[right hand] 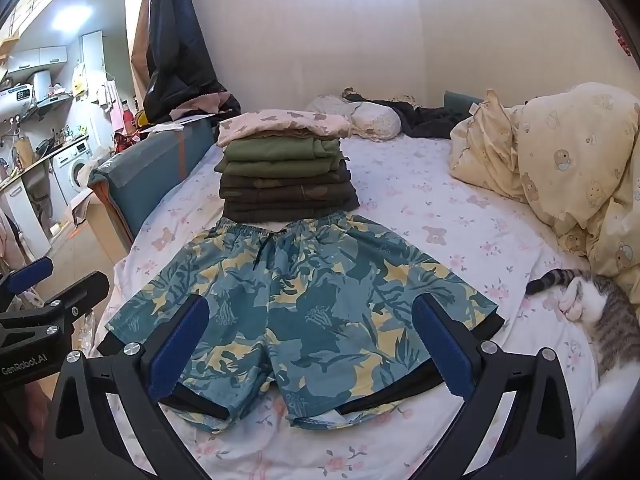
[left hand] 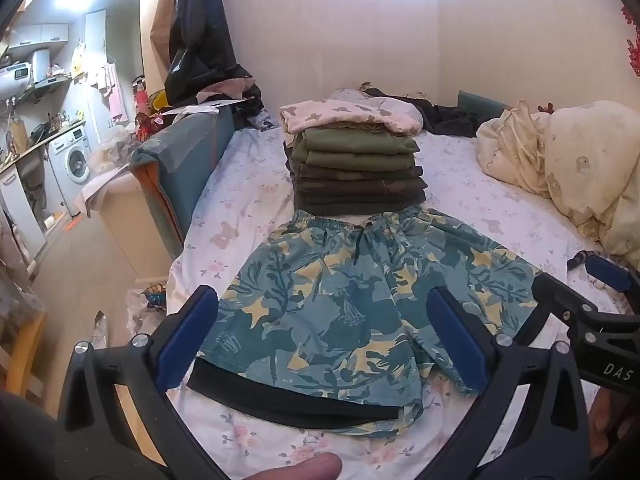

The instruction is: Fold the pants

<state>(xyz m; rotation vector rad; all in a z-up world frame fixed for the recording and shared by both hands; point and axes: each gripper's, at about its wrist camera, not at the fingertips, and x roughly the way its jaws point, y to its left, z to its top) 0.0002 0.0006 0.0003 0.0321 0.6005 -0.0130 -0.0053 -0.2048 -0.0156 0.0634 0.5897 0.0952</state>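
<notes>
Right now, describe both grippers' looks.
Left gripper and right gripper: black angular frames, silver screw heads, blue textured pads on the fingers. White lettering "DAS" marks the right one's side, "GenRobot.AI" the left one's. No cables visible.

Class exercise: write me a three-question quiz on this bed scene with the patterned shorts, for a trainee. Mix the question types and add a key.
1. True or false: the left gripper is shut on the shorts.
2. What lies at the bed's right edge? A) a cat B) a dog C) a bag
3. Fill in: beyond the waistband stands a ___ of folded clothes.

Key: 1 false, both grippers (right gripper) are open; 2 A; 3 stack.
</notes>
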